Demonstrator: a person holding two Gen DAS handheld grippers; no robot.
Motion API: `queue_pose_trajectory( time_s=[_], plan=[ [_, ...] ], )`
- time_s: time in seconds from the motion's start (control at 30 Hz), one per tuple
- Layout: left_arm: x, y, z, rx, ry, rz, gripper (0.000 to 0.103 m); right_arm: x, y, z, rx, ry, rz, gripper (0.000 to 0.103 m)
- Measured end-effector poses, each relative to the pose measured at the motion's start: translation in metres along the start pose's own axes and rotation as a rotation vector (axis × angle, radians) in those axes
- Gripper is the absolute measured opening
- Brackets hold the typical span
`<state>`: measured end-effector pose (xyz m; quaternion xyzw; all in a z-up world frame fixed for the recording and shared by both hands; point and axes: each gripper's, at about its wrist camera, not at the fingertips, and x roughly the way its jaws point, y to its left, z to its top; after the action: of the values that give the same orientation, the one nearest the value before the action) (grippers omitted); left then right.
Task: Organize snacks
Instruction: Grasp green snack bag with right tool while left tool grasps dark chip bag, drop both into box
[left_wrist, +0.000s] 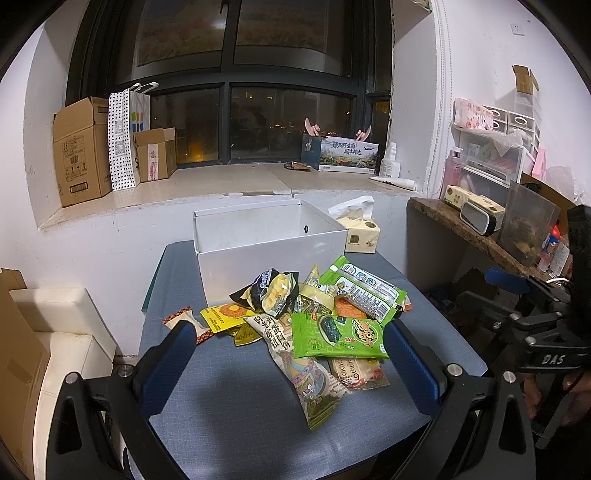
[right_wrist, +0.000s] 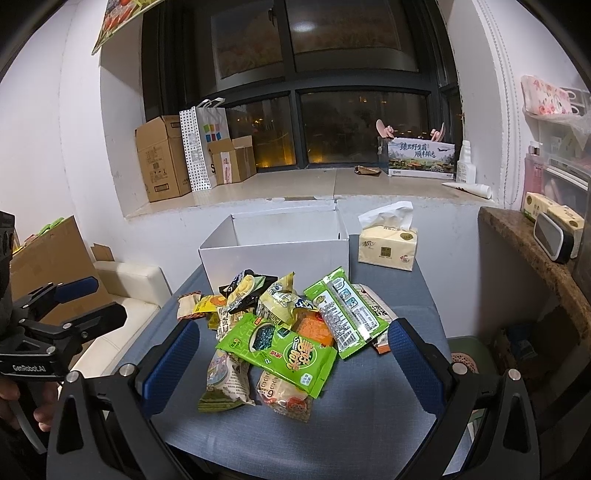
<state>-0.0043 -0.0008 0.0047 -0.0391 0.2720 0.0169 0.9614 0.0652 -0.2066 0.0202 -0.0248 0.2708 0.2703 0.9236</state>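
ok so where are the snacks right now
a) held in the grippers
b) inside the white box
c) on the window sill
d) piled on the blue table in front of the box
d: the snacks lie heaped on the blue table, in front of the white box; the left gripper and right gripper are both open, holding nothing.

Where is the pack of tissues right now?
The tissue pack sits at the far right corner of the blue table, just right of the white box, seen in both views, behind the snack pile.
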Motion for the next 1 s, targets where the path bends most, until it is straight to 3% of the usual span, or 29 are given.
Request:
queue_pose_trajectory(
  time_s=[0.1,0.33,0.53,0.77,0.9,0.97,1.0],
  plan=[
    [0.001,0.000,-0.002,-0.003,0.004,0.001,0.103,0.011,-0.002,-0.003,-0.009,0.028,-0.004,0.103],
    [0.006,0.003,-0.009,-0.010,0.024,0.005,0.103,0.085,-0.015,-0.018,-0.071,0.207,-0.006,0.103],
    [0.010,0.006,-0.014,-0.008,0.036,0.013,0.103,0.148,-0.029,-0.017,-0.094,0.232,-0.065,0.103],
    [0.014,0.013,-0.019,-0.025,0.049,0.025,0.103,0.231,-0.070,-0.004,-0.071,0.372,-0.103,0.103],
    [0.021,0.017,-0.023,-0.039,0.065,0.028,0.103,0.249,-0.071,-0.011,-0.092,0.437,-0.104,0.103],
    [0.026,0.019,-0.025,-0.045,0.073,0.030,0.103,0.248,-0.066,-0.013,-0.133,0.425,-0.116,0.088],
    [0.028,0.019,-0.026,-0.046,0.075,0.032,0.103,0.246,-0.064,-0.014,-0.161,0.414,-0.146,0.075]
  ],
)
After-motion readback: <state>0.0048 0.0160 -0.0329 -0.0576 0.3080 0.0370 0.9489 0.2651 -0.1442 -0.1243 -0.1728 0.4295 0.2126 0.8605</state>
